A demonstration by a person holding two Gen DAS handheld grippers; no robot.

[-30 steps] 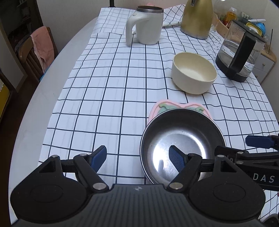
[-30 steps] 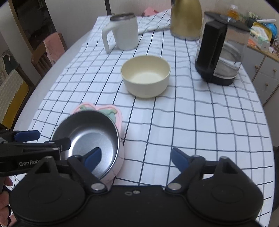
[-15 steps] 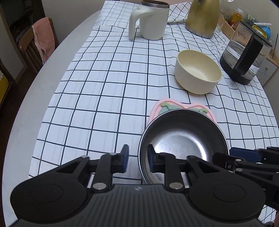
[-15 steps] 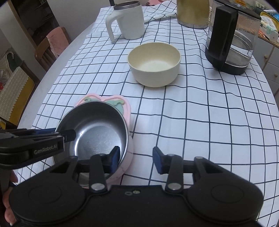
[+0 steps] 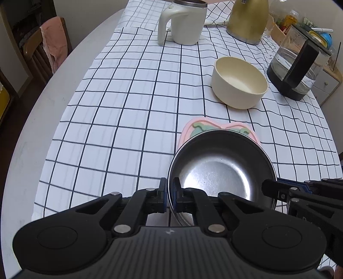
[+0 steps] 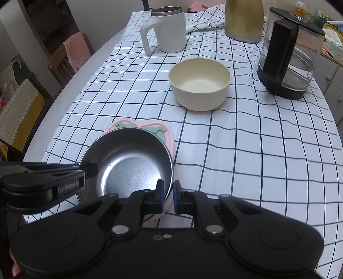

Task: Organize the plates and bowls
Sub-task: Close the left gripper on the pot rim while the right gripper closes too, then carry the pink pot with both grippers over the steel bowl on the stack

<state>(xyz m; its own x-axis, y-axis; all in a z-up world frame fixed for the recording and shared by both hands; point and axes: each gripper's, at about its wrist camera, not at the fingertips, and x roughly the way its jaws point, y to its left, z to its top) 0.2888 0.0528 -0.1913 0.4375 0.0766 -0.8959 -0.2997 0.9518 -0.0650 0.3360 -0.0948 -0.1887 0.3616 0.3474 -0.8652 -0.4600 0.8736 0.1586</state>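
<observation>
A steel bowl [image 5: 216,171] [image 6: 130,169] rests on a pink plate [image 5: 188,131] [image 6: 169,133] with green shapes, near the table's front. My left gripper [image 5: 169,193] [image 6: 90,169] is closing its jaws on the bowl's left rim, one pad inside and one outside, pressing on it. My right gripper [image 6: 168,195] [image 5: 270,188] is closing its jaws the same way on the bowl's right rim. A cream bowl [image 5: 239,83] [image 6: 200,82] stands empty farther back, apart from both grippers.
A checked cloth [image 5: 128,111] covers the round table. At the back stand a white mug [image 5: 184,23], a gold kettle [image 5: 246,19] and a glass kettle with a black handle [image 6: 287,55]. Chairs [image 6: 21,111] stand off the left edge.
Both grippers went from wide open to shut on the steel bowl's opposite rims. The views drew slightly closer to the table; the bowl and plate stayed put.
</observation>
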